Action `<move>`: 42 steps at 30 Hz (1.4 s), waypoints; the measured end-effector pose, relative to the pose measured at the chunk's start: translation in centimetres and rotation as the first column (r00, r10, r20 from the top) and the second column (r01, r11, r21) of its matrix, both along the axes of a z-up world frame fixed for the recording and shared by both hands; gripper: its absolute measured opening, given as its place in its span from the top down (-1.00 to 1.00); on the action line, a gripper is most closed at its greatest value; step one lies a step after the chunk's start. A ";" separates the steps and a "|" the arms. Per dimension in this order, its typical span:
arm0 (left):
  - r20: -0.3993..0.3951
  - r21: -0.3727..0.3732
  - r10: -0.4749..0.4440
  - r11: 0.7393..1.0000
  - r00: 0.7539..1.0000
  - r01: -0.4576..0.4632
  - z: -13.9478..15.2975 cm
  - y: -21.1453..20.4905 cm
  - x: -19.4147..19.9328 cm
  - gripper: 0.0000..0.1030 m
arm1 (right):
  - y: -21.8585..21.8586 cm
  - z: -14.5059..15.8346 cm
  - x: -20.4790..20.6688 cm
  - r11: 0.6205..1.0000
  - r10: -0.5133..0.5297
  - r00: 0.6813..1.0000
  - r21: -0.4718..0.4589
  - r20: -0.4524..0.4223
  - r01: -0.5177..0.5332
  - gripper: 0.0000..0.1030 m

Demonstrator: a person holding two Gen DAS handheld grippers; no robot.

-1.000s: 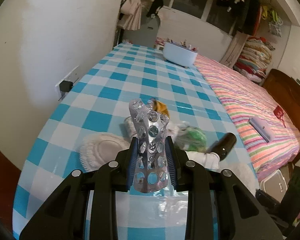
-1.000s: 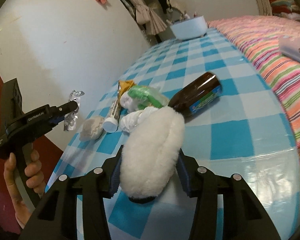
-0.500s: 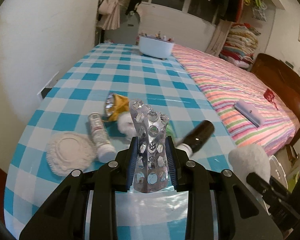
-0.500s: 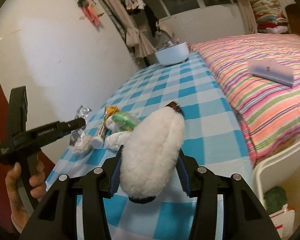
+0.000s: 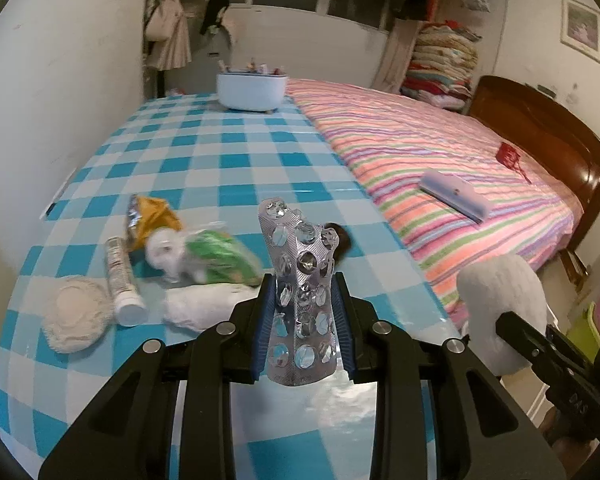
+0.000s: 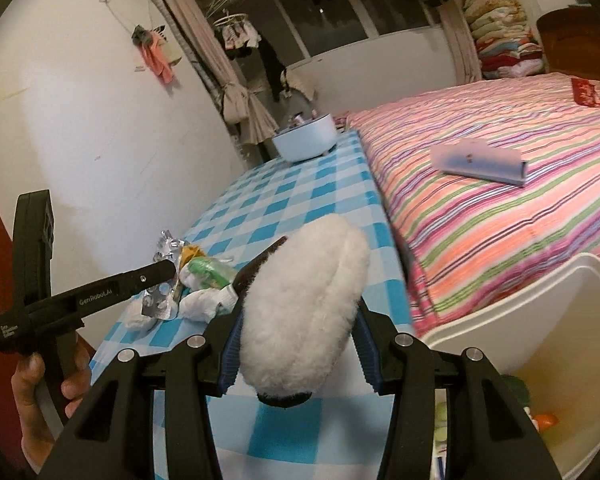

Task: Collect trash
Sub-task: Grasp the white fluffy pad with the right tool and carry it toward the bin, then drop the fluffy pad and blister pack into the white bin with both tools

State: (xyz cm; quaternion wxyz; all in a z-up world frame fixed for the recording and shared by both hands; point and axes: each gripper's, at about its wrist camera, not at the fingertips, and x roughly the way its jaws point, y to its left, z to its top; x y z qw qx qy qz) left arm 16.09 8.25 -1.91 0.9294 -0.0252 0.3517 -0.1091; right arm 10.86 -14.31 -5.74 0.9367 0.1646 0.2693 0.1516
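The left gripper (image 5: 303, 320) pinches an upright empty pill sheet (image 5: 302, 304); its side reads "GenRobot.AI". The right gripper (image 6: 296, 332) squeezes a fluffy white pad (image 6: 302, 312), above a white bin (image 6: 540, 320). Beyond, wrappers (image 5: 216, 258), a tube (image 5: 122, 280) and a dark bottle (image 5: 342, 236) lie on the checked table (image 5: 228, 168).

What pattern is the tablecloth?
Blue and white checks on the tablecloth; clearest in the left wrist view.

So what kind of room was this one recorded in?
A lived-in home bedroom, most likely. A bed with a striped cover and a dark wooden headboard sits right beside the checked-cloth table, folded quilts are stacked in the corner, and clothes hang at the back.
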 end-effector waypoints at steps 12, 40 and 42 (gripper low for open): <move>0.011 0.051 -0.132 0.990 0.991 0.131 0.2 -7.3 -1.4 0.46 | -5.3 0.8 -3.0 0.992 -0.127 0.991 0.003 0.047 0.127 0.10; 0.023 0.152 -0.302 0.943 0.953 0.296 0.0 -16.4 -5.7 0.44 | -11.1 2.0 -9.2 0.918 -0.374 0.898 -0.047 0.233 0.394 -0.38; 0.023 0.152 -0.306 0.942 0.952 0.299 -0.1 -16.5 -5.7 0.44 | -11.5 2.1 -9.4 0.913 -0.388 0.890 -0.031 0.241 0.406 -0.39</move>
